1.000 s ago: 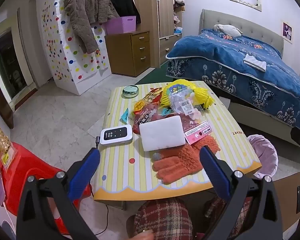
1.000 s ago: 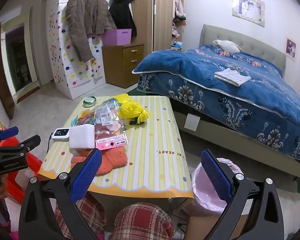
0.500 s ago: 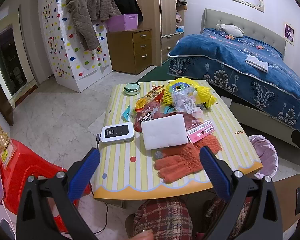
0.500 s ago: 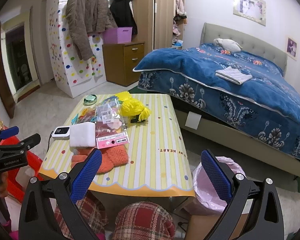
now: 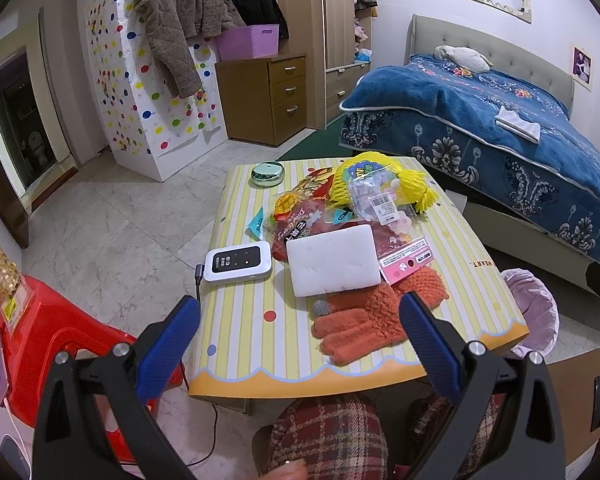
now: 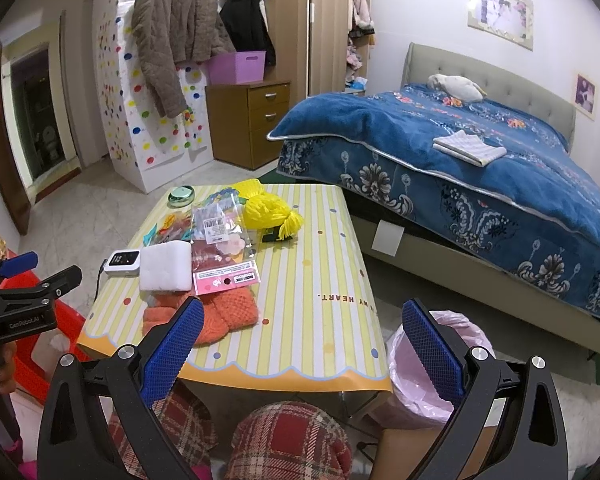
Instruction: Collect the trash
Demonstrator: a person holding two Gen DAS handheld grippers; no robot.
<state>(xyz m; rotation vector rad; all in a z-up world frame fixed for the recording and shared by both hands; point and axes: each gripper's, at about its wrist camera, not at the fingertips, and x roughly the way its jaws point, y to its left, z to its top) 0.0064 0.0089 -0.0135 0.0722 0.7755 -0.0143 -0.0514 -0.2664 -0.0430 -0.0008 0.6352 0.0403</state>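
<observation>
On the yellow striped table (image 5: 260, 344) lies a heap of wrappers: a red snack bag (image 5: 300, 228), a clear plastic bag with a barcode label (image 5: 376, 200) and a pink label card (image 5: 408, 258). My left gripper (image 5: 298, 320) hovers open above the table's near edge, with nothing between its fingers. My right gripper (image 6: 303, 316) is open too, over the near right part of the table (image 6: 312, 272). A bin lined with a pink bag (image 6: 440, 360) stands on the floor at the table's right corner. In the right wrist view the left gripper (image 6: 20, 280) shows at the far left.
Also on the table are a white block (image 5: 332, 260), a white pocket device with a cable (image 5: 238, 260), orange gloves (image 5: 376, 320), a yellow knitted hat (image 5: 404, 176) and a green tin (image 5: 267, 174). A red stool (image 5: 40, 340) stands left, a bed (image 6: 480, 168) right. Plaid-clad knees (image 6: 292, 440) sit under the table.
Both views have drifted only slightly. The grippers stay open and nothing on the table has moved.
</observation>
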